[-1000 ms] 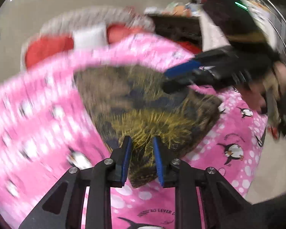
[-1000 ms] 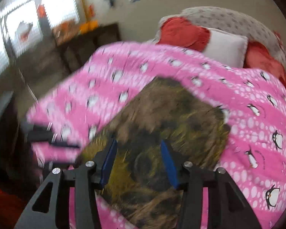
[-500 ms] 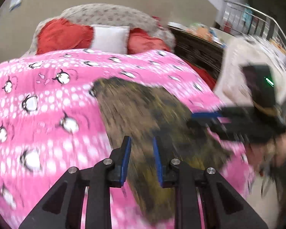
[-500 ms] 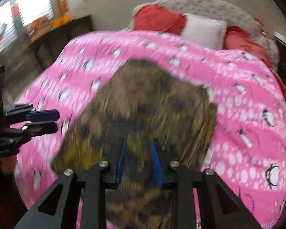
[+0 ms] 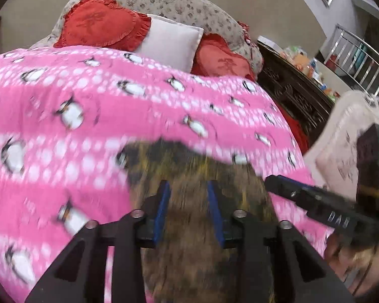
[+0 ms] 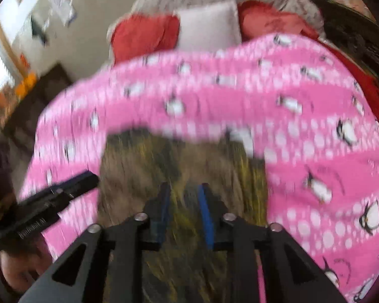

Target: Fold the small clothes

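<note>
The left gripper (image 5: 189, 197) is hovering over the near part of a brown and yellow patterned garment (image 5: 197, 227), its blue-padded jaws spreading apart. The cloth is showing in the gap between the pads, but the blur is hiding whether it is rising into that gap or merely lying underneath; the pads are not visibly pinching it. The right gripper (image 6: 183, 202) is doing much the same over the same garment (image 6: 179, 166): its jaws are widening, with cloth seen behind and between them, and no clear pinch on it.

The garment is lying flat on a pink penguin-print blanket (image 5: 63, 126) that is covering the bed, with its far edge running across the middle of both views and its near part reaching down under the grippers toward the near edge of the bed. In the left wrist view the right gripper (image 5: 273, 184) is coming in from the right side, just beside the garment's right edge. In the right wrist view the left gripper (image 6: 91, 179) is reaching in from the left, its tip close to the garment's left edge.

At the head of the bed a white pillow (image 5: 171, 43) is sitting between two red heart-shaped cushions (image 5: 101, 25), all leaning against a floral-print bolster (image 5: 184, 5). A dark carved cabinet (image 5: 290, 91) is standing to the right of the bed.
</note>
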A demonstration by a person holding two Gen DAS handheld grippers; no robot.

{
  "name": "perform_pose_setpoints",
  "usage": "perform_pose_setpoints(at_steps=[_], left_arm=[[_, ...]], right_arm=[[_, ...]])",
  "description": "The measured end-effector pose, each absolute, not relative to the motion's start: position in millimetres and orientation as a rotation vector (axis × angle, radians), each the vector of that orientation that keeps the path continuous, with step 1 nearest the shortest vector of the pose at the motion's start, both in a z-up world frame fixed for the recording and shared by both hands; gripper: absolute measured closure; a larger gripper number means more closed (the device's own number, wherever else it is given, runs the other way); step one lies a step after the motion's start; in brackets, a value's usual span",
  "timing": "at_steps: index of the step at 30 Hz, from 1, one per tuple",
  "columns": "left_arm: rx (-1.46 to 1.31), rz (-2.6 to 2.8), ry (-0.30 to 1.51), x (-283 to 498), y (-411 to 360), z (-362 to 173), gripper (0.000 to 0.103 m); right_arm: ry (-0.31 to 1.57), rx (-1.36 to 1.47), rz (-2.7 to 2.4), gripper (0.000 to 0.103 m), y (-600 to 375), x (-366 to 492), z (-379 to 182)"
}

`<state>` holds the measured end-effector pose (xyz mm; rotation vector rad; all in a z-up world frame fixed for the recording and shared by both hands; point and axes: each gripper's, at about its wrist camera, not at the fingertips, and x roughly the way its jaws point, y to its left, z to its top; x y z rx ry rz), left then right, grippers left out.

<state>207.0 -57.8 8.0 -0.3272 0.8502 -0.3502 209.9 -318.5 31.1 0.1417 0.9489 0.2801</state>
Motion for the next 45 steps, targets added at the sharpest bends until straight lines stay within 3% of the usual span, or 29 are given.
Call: perform_pose_setpoints(at_steps=[5,10,18,21,25,27,28,29,32,36,41,43,45], left_arm=[[-0.304,-0.258,0.931,249,-88,-41,0.088],[-0.264,-0.261,0.856,243,-92,-53,0.083],[-0.252,-0.251,0.86,246,-95,-53,0.083],[-0.258,-0.293,0.898,252,-95,-48,0.074],[-0.287,-0.357,0.975,233,-69,-15,0.071],[-0.341,-0.398,0.935,211,-50,-9,0.058],[-0.367,-0.413,0.923,198,-40,-12,0.051],[-0.386,-0.427,0.939,187,-33,-21,0.051],[-0.463,-0.459,1.05,167,-27,-59,0.051],[-0.483,-0.522,0.949,143,-29,-64,0.047],[-0.488,-0.561,0.881,139,-33,-68,0.041],[-0.477,-0.564,0.864,138,-34,-70,0.041],[-0.482,-0.57,0.853,137,-36,-70,0.04]], right_arm=[[0.934,0.129,0.161,0.066,-309,256,-7],[0.94,0.241,0.2,0.06,-336,262,-39],[0.943,0.398,0.276,0.057,-353,264,-50],[0.94,0.466,0.306,0.052,-360,264,-53],[0.958,0.631,0.298,0.051,-396,254,-33],[0.884,0.617,0.334,0.03,-420,232,-13],[0.866,0.6,0.351,0.024,-428,222,-9],[0.865,0.598,0.37,0.02,-435,213,-9],[0.936,0.636,0.492,0.02,-444,192,-31],[1.006,0.627,0.656,0.02,-428,177,-64],[0.958,0.547,0.774,0.02,-403,194,-67],[0.951,0.499,0.802,0.026,-388,209,-68],[0.959,0.477,0.803,0.042,-379,224,-72]])
